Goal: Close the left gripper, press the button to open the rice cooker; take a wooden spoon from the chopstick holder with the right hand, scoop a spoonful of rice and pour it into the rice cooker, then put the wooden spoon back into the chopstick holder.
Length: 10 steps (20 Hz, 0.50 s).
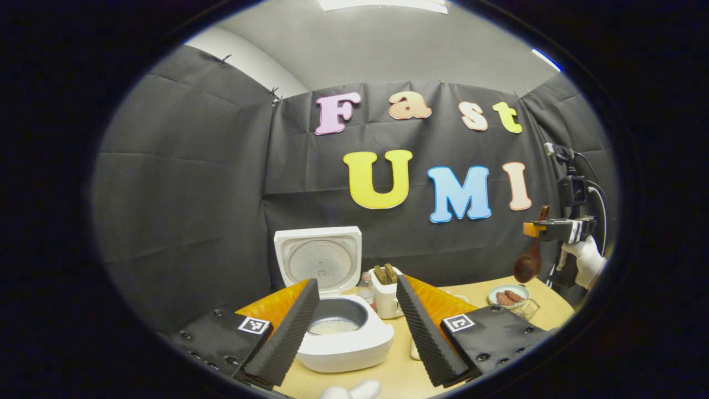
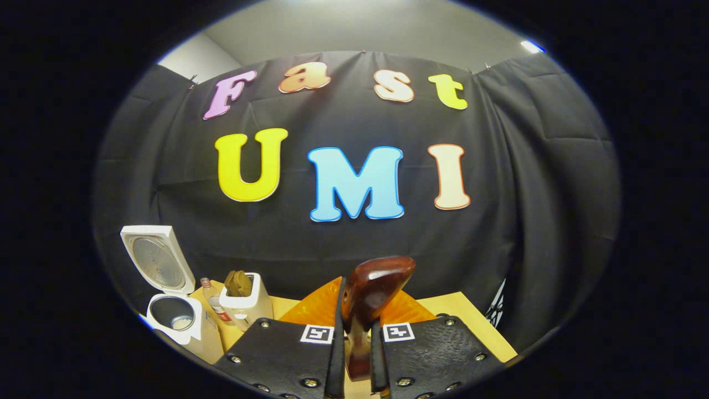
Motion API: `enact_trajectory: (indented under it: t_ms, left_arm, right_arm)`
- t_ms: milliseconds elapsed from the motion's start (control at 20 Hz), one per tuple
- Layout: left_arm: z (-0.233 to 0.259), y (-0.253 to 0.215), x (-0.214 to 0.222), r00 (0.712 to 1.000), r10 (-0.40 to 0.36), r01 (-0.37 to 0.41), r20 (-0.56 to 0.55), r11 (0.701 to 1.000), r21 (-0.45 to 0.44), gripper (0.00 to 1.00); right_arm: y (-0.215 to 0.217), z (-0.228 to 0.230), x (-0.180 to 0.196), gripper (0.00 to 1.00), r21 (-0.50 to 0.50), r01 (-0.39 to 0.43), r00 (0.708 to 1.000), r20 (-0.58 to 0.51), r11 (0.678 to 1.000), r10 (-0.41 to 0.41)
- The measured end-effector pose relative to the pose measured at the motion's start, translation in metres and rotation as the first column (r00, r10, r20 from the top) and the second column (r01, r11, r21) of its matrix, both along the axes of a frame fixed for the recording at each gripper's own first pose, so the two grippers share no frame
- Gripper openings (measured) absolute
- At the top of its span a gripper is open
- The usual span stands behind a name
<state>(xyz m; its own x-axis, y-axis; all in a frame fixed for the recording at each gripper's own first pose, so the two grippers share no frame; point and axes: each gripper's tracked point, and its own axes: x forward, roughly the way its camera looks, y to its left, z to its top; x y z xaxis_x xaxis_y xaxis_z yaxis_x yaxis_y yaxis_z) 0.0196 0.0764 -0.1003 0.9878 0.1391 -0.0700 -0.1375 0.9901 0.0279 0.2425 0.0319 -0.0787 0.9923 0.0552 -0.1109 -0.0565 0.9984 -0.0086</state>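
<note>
The white rice cooker point(image 1: 346, 346) stands on the table with its lid point(image 1: 318, 257) raised and something whitish at the bottom of its pot. My left gripper point(image 1: 356, 285) is open just in front of it, one finger on each side. Behind the cooker is the white chopstick holder point(image 1: 386, 299) with brown utensils in it. At the far right my right gripper point(image 1: 554, 228), held by a white-gloved hand point(image 1: 587, 260), is shut on the wooden spoon point(image 1: 526, 265), whose bowl hangs down. In the right gripper view the gripper point(image 2: 360, 316) clamps the spoon point(image 2: 374, 285); the cooker point(image 2: 171, 318) and holder point(image 2: 246, 303) lie far left.
A small bottle point(image 1: 365, 281) stands between cooker and holder, also seen as the bottle point(image 2: 213, 302). A plate with brown food point(image 1: 508, 296) and a small wire basket point(image 1: 527, 308) sit at the right of the tan table point(image 1: 543, 318). A gloved hand point(image 1: 349, 390) shows at the bottom edge.
</note>
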Motion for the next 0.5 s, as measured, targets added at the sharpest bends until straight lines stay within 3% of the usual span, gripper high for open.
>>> enact_trajectory:
  t_ms: [200, 300, 400, 500]
  left_arm:
    - [-0.006, 0.014, -0.006, 1.000, -0.008, 0.008, -0.007, 1.000, -0.009, 0.98]
    - [-0.009, 0.015, -0.008, 1.000, -0.019, 0.018, -0.014, 1.000, -0.020, 1.00]
    - [-0.011, 0.016, -0.009, 1.000, -0.024, 0.024, -0.014, 1.000, -0.015, 0.95]
    - [-0.011, 0.017, -0.010, 1.000, -0.024, 0.024, -0.012, 1.000, -0.002, 1.00]
  right_arm:
    - [0.073, -0.039, -0.006, 0.18, -0.115, -0.104, 0.994, -0.044, 0.988, 0.100]
    - [0.093, -0.060, -0.009, 0.18, -0.200, -0.118, 0.993, -0.041, 0.973, 0.113]
    - [0.108, -0.088, -0.008, 0.18, -0.285, -0.135, 0.991, -0.055, 0.949, 0.124]
    - [0.123, -0.122, -0.005, 0.18, -0.361, -0.167, 0.986, -0.084, 0.917, 0.147]
